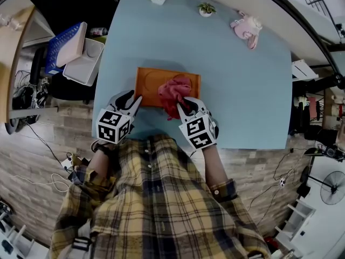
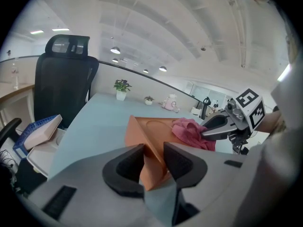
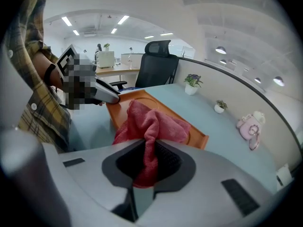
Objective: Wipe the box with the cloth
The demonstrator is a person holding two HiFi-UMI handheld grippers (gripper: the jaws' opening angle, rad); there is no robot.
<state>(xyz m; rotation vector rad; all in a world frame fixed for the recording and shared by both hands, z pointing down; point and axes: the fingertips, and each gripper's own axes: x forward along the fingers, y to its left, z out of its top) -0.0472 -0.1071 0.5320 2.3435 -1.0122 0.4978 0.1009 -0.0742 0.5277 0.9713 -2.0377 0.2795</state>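
Orange box (image 1: 149,83), clamped at its corner in the left hand-held gripper (image 1: 133,99) to steady it, meets the pink cloth (image 1: 174,92) pinched tight in the right hand-held gripper (image 1: 185,103) for wiping.

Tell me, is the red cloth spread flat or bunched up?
Bunched up: the cloth sits crumpled on the orange box, pinched in the right tongs.

Person wears a plaid shirt (image 1: 156,198) in yellow, brown and navy, with long sleeves, buttoned cuffs and white buttons down the front. Dark strap (image 1: 100,147) on the left wrist. Left gripper (image 1: 131,99) and right gripper (image 1: 187,104) have light grey shells, black jaw pads (image 2: 125,167), and each a white cube (image 1: 113,125) of black square markers.
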